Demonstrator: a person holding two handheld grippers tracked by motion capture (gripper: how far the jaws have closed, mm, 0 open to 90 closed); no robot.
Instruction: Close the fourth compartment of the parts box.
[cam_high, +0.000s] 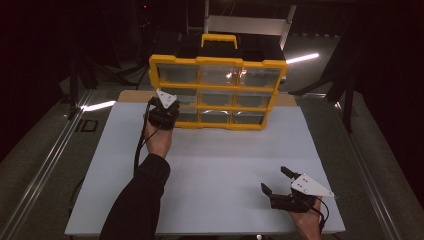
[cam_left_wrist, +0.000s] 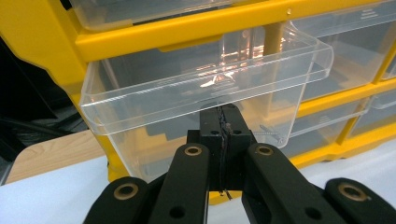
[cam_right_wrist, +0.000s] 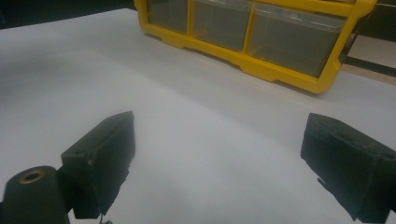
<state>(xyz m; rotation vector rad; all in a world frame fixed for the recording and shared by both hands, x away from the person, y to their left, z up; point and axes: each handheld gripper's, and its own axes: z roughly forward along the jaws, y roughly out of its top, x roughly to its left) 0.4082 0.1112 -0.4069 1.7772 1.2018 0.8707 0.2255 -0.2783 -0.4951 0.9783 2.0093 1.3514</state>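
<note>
A yellow organizer (cam_high: 218, 92) with a black top and a yellow carry handle (cam_high: 219, 40) stands upright at the far edge of a white counter (cam_high: 220, 170), its three rows of clear drawers facing the person. The white sheet lies on a wooden board whose bare strip (cam_high: 131, 96) shows at the far left corner. Grey floor surrounds the counter, with metal rails (cam_high: 47, 167) running along both sides and thin bars of light reflected near the far corners; the room behind is dark, with a pale metal frame (cam_high: 247, 22) rising behind the organizer. The left gripper (cam_high: 163, 114), at the organizer's lower left corner, has its jaws pressed together on the front lip of a clear drawer (cam_left_wrist: 201, 88), which in the left gripper view stands pulled partway out of its yellow slot; a small screw-like piece lies inside at its right wall. A dark sleeve (cam_high: 137, 200) reaches up from the near edge to that hand. The right gripper (cam_high: 278, 180) rests low over the near right part of the counter, well apart from the organizer, its jaws spread wide with bare white surface between them. In the right gripper view the organizer's bottom row (cam_right_wrist: 243, 32) stands at the far side of the sheet.
</note>
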